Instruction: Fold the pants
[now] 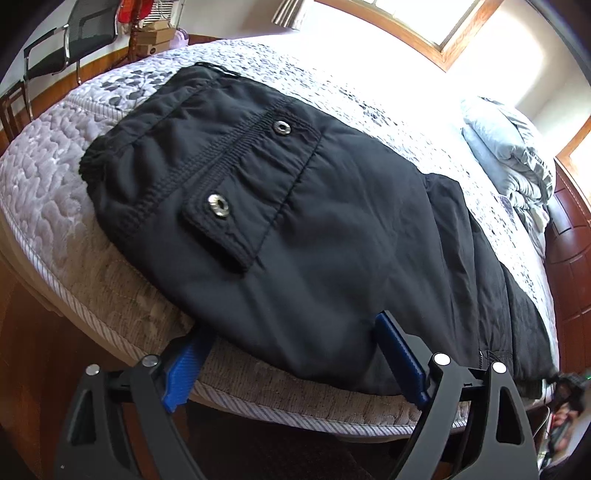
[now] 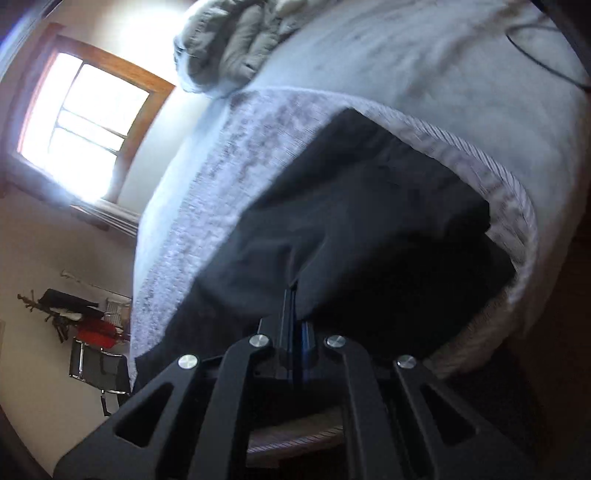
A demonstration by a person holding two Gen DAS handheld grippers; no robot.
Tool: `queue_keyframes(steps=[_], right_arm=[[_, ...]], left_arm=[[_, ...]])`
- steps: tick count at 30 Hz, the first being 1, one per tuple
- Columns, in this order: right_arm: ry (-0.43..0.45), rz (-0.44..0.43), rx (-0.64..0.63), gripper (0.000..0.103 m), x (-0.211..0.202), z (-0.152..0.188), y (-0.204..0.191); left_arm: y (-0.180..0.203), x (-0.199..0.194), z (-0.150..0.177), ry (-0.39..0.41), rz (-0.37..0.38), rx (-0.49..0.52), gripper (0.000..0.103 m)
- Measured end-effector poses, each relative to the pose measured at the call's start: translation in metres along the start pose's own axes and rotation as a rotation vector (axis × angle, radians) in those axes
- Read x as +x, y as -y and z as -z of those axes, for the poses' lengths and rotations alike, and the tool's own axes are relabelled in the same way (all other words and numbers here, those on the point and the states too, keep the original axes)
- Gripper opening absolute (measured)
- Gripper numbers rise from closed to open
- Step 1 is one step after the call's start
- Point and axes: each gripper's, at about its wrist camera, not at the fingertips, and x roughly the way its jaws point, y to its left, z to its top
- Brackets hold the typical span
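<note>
left wrist view shows me black pants [image 1: 295, 206] lying on the bed [image 1: 55, 192], waistband at the far left, legs running off to the right, near edge draped just over the mattress side. a pocket flap with two metal snaps [image 1: 218, 204] sits on top of the cloth. my left gripper [image 1: 295, 350] is at the near edge of the pants with its blue fingers [image 1: 397, 354] spread wide; the hem hangs between them, and i see neither pad pressing on it. a grey duvet [image 1: 509, 155] is bunched at the far right of the bed, a window [image 1: 417, 26] glares behind, and a black chair [image 1: 70, 40] stands far left.

right wrist view is tilted and blurred. my right gripper [image 2: 295, 291] has its fingers pressed together, and a fold of the pants [image 2: 369, 206] runs up from their tips, so i read it as pinching the cloth. the pants lie over the mattress edge [image 2: 513, 206] here too. the duvet [image 2: 229, 44] is at the top, a second window [image 2: 85, 133] at left, a chair [image 2: 99, 369] low on the left.
</note>
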Motion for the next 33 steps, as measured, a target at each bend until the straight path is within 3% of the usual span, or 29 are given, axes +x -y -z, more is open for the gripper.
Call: queue_keyframes(steps=[2,6,8,12,17,19,21,23,28,33], right_arm=[[-0.011,0.021,-0.003,0.009,0.005,0.007,0.01],[0.006,0.062,-0.051,0.051,-0.004,0.016,0.005],[0.0,0.055,-0.054,0.056,-0.008,0.018,0.003],[-0.04,-0.047,-0.036,0.056,-0.007,0.033,-0.003],[-0.125,-0.103,0.013,0.053,0.024,0.052,-0.013],[-0.137,-0.106,0.039,0.045,0.036,0.051,-0.018],[-0.15,-0.113,0.047,0.011,0.043,0.053,-0.021],[-0.145,-0.11,0.036,0.005,0.042,0.051,-0.025],[-0.091,-0.14,-0.063,0.004,0.007,0.049,-0.05],[-0.145,-0.017,-0.096,0.004,0.022,0.06,-0.048]], left_arm=[[0.003,0.001,0.0,-0.008,0.002,0.009,0.088],[0.01,0.001,0.0,-0.017,-0.009,0.011,0.088],[0.014,-0.002,0.001,-0.012,-0.002,0.005,0.089],[0.027,-0.01,0.005,0.006,0.012,0.008,0.089],[0.048,-0.009,0.005,0.007,0.023,0.023,0.089],[0.051,-0.009,0.004,0.003,0.033,0.019,0.09],[0.053,-0.009,0.005,0.004,0.036,0.014,0.09],[0.053,-0.008,0.004,0.0,0.034,0.011,0.09],[0.05,-0.005,0.003,-0.006,0.027,-0.004,0.09],[0.047,0.001,-0.001,-0.004,0.001,-0.005,0.09]])
